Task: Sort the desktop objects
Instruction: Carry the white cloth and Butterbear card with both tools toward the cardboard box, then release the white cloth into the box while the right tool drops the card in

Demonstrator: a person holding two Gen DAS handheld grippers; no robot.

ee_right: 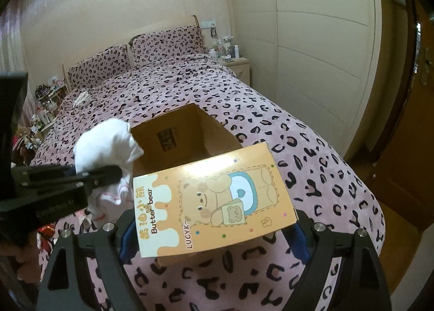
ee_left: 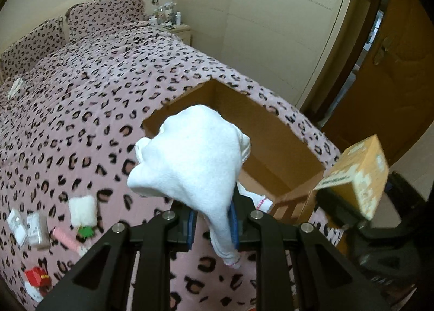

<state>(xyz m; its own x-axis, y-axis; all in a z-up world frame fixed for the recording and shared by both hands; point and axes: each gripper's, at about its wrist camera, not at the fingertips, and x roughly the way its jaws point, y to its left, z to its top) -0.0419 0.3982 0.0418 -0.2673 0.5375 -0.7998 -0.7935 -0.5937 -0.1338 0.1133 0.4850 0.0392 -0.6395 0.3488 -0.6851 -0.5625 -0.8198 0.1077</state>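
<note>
My left gripper [ee_left: 213, 225] is shut on a white sock [ee_left: 190, 156] that bunches up above its blue pads [ee_left: 233, 223], over the near-left corner of an open brown cardboard box [ee_left: 271, 132] on the bed. My right gripper [ee_right: 214, 232] is shut on an orange "Butter bear" box [ee_right: 211, 199], held flat between its wide-set fingers just in front of the cardboard box [ee_right: 184, 134]. The same orange box [ee_left: 358, 172] shows at the right of the left wrist view. In the right wrist view, at the left, are the sock [ee_right: 108, 143] and the left gripper [ee_right: 81, 175].
A pink leopard-print bedspread [ee_left: 95, 99] covers the bed. Small items lie at the near left: a white fluffy pad [ee_left: 82, 209], white packets [ee_left: 27, 225], a pink tube [ee_left: 66, 239], a red box [ee_left: 38, 278]. A bedside table [ee_left: 177, 30] and a wooden door [ee_left: 393, 67] stand beyond.
</note>
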